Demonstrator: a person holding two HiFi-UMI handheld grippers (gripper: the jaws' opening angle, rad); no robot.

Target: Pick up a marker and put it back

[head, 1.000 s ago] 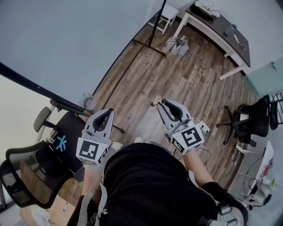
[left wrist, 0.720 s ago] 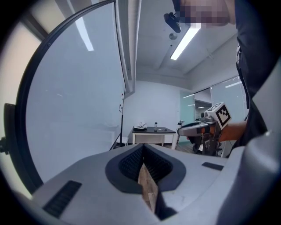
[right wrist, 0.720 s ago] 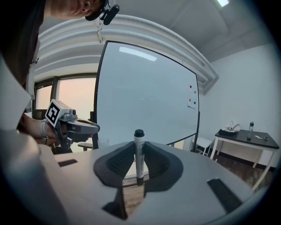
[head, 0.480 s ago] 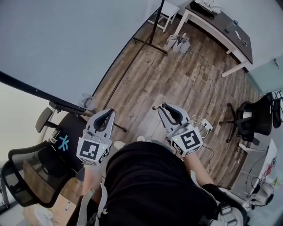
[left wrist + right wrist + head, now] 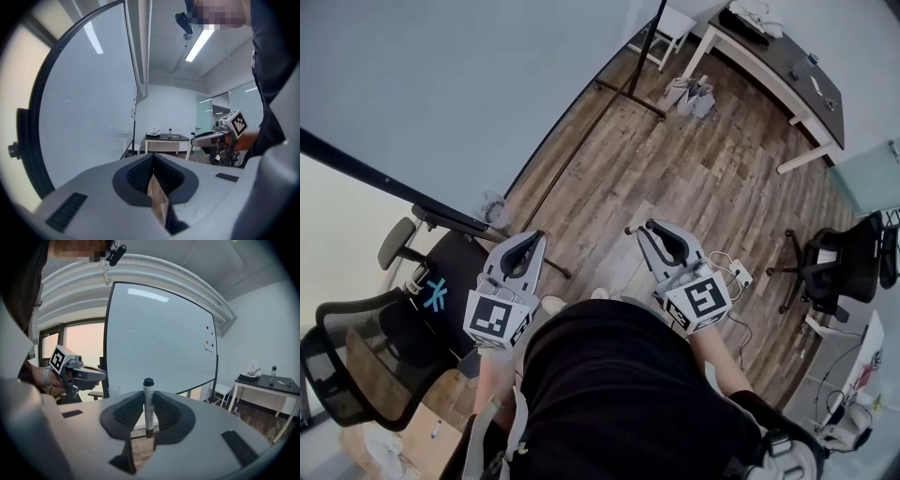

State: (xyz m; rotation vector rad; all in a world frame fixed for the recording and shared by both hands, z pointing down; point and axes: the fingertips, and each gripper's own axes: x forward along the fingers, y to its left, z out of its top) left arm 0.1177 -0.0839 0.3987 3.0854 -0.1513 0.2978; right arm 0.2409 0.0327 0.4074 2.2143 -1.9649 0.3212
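A black-capped white marker [image 5: 148, 405] stands upright between the pads of my right gripper [image 5: 148, 401], which is shut on it. In the head view the right gripper [image 5: 645, 229] is held out over the wood floor, and the marker's end [image 5: 628, 229] pokes out at its tip. My left gripper [image 5: 529, 238] is beside it at about the same height, with its jaws together and nothing in them [image 5: 153, 159]. The big whiteboard [image 5: 159, 338] stands ahead of both grippers and also fills the upper left of the head view [image 5: 441, 84].
Black office chairs [image 5: 366, 375] stand at my left by the whiteboard's lower edge, and another chair [image 5: 839, 258] is at the right. A dark desk [image 5: 778, 66] and a white stool [image 5: 675, 23] are at the far end. A power strip [image 5: 737, 273] lies on the floor.
Both grippers hold almost the same pose, the marker still in the right one. The floor and furniture slide slightly in the head view as the head moves.
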